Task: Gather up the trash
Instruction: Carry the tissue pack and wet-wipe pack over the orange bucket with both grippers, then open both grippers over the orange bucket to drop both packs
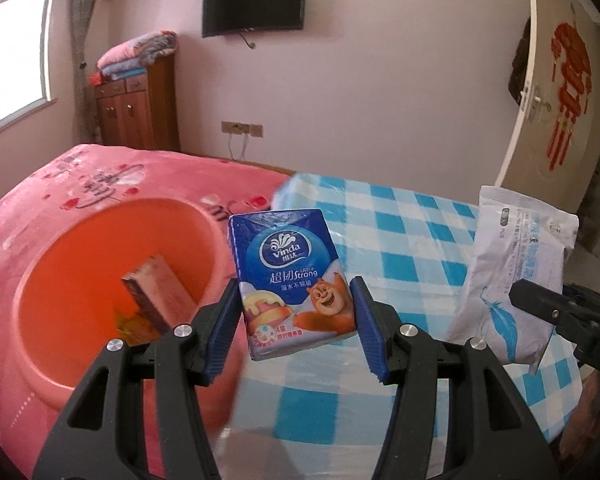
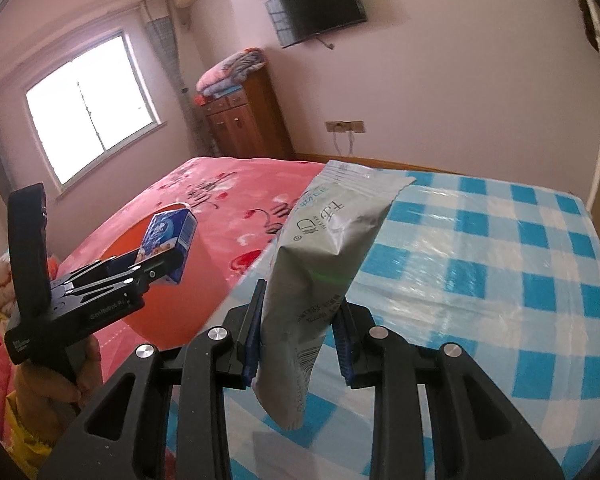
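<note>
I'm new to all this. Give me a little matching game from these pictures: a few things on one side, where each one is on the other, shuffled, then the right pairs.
Things:
1. blue tissue pack
2. grey pouch
3. brown box
4. folded blankets

Places:
A. inside the orange bucket
B. on top of the wooden cabinet
C. held in the left tongs
D. held in the right tongs

Pairs: 1-C, 2-D, 3-A, 4-B
</note>
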